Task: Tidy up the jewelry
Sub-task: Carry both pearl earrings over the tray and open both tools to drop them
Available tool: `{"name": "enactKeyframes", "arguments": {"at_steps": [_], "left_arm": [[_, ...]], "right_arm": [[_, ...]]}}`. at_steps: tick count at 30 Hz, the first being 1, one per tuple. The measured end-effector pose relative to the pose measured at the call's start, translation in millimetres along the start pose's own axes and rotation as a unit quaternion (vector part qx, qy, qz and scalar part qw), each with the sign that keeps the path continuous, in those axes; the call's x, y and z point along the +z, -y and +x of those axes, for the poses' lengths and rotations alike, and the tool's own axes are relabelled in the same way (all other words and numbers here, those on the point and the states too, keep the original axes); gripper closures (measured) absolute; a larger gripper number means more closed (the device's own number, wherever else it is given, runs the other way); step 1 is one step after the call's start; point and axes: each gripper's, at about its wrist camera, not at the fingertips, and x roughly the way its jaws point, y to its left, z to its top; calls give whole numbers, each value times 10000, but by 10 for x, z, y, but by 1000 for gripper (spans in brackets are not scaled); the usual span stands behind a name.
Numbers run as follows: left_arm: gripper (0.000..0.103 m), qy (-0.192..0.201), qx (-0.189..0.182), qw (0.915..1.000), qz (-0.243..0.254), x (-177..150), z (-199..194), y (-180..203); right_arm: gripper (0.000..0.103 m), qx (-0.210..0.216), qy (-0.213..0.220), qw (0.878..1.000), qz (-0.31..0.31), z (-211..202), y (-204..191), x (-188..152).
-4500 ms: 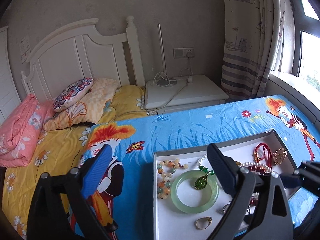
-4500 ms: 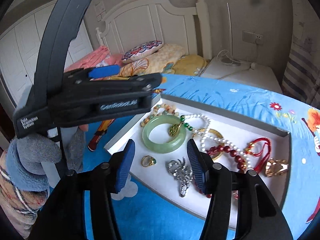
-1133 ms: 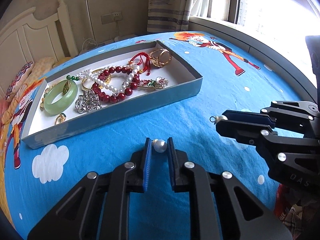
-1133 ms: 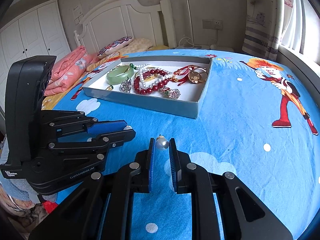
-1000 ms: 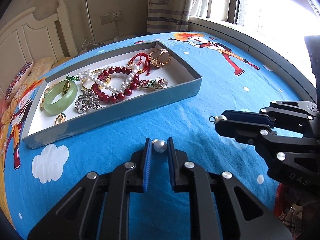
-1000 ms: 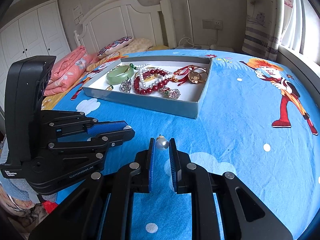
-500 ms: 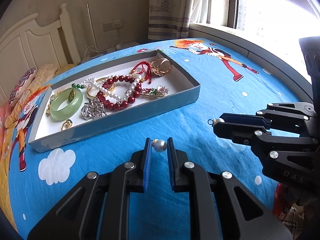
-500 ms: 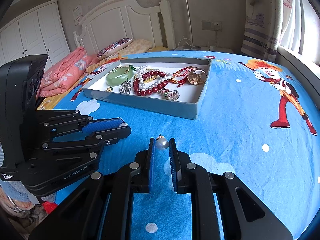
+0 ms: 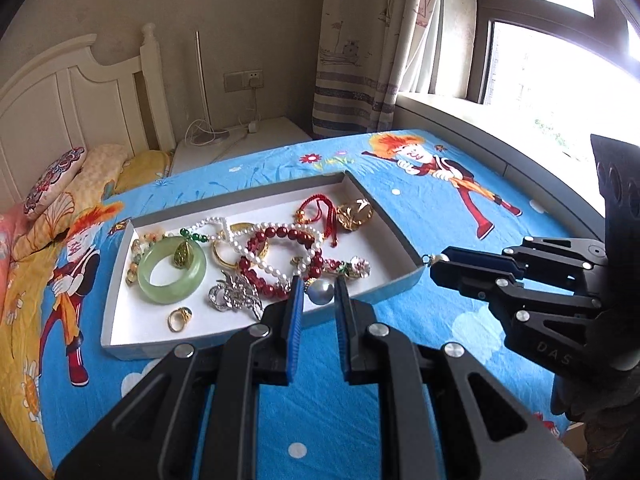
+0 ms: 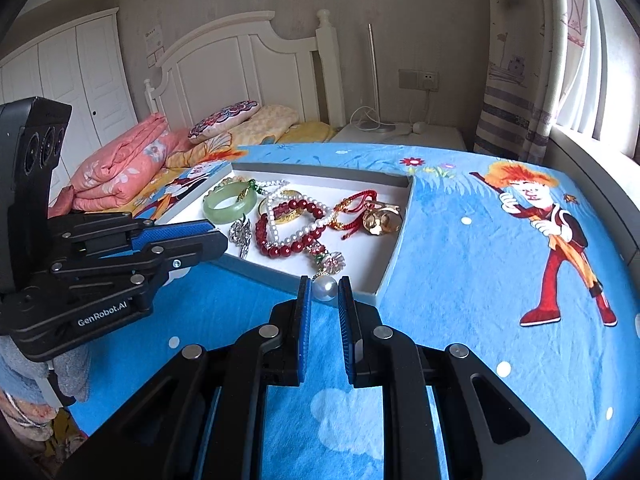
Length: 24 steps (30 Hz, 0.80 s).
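I am pinching 1 light, slick pearl earring [image 9: 320, 291] in the left tongs [image 9: 316, 292] and another pearl earring [image 10: 324, 289] in the right tongs [image 10: 324, 289], each clamped across its round middle, at 6 o'clock of the tray [image 9: 394, 236].

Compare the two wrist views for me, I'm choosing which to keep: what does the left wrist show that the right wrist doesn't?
Left wrist only: the bright window, the small gold ring in the tray, and the right gripper side-on, pinching a pearl earring.

Right wrist only: white wardrobe doors, the folded pink quilt, and the left gripper from the side.

Both: the jewelry tray, green bangle, red bead bracelet, and a pearl earring held in that camera's own jaws.
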Motion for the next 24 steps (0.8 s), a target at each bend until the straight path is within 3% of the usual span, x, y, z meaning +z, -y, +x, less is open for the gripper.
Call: {"name": "enactKeyframes", "arguments": {"at_steps": [14,24], "left_arm": [[88,-50,-283,9995,-90,625,290,119],[88,-424,-350,9976,-424,686,688,-27]], "right_arm": [[87,-134,-2,9999,-96,320,58,291],[87,-190,-124,9997,-125,540,105,336]]}}
